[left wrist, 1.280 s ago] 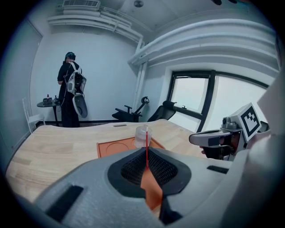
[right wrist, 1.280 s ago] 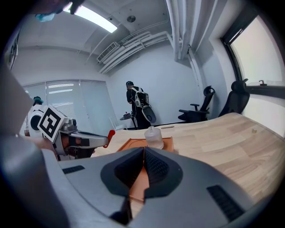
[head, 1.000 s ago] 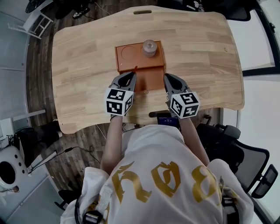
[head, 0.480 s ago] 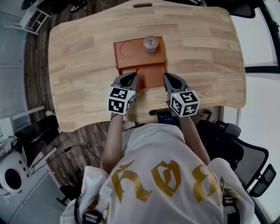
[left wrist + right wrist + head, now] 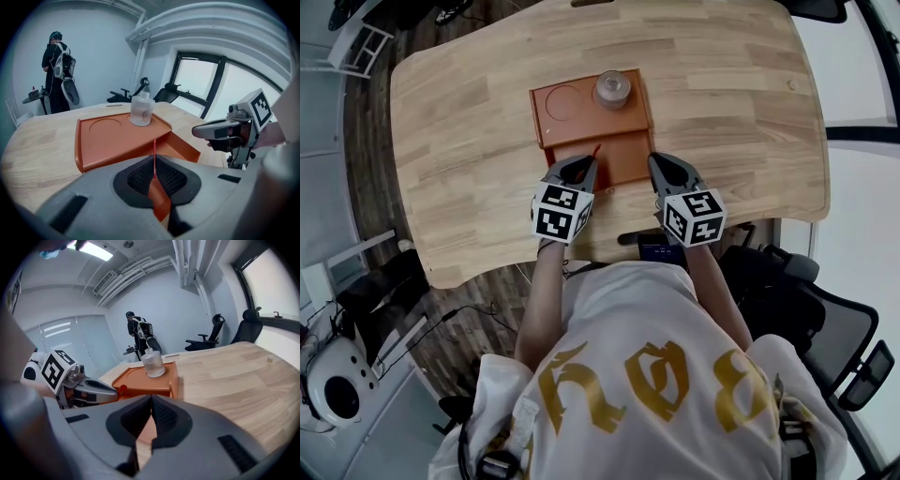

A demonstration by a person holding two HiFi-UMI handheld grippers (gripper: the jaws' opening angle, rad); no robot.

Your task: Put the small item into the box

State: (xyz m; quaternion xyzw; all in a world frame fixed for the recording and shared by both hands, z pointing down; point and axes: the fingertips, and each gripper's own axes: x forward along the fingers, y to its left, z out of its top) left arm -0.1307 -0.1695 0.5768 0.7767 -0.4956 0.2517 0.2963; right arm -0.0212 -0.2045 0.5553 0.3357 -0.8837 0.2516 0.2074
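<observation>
An orange box (image 5: 581, 127) lies on the wooden table (image 5: 469, 141); its raised far part has a round recess, and its lower near compartment (image 5: 623, 157) is open. A small clear bottle (image 5: 612, 89) stands on the raised part. My left gripper (image 5: 581, 169) is shut on a thin red strip (image 5: 595, 150), seen edge-on in the left gripper view as the strip (image 5: 154, 152) sticking up over the box's near-left edge. My right gripper (image 5: 661, 169) hovers at the box's near-right corner, its jaws shut with nothing between them.
The right gripper (image 5: 220, 132) shows in the left gripper view, the left gripper (image 5: 89, 389) in the right gripper view. A person (image 5: 56, 65) stands beyond the table's far side. Office chairs (image 5: 206, 336) are at the far end. The table's near edge (image 5: 609, 246) runs just under both grippers.
The head view has shifted, so the table and box sit a little higher and further left in it. Both grippers hold their places at the box's near edge, the left still gripping the red strip.
</observation>
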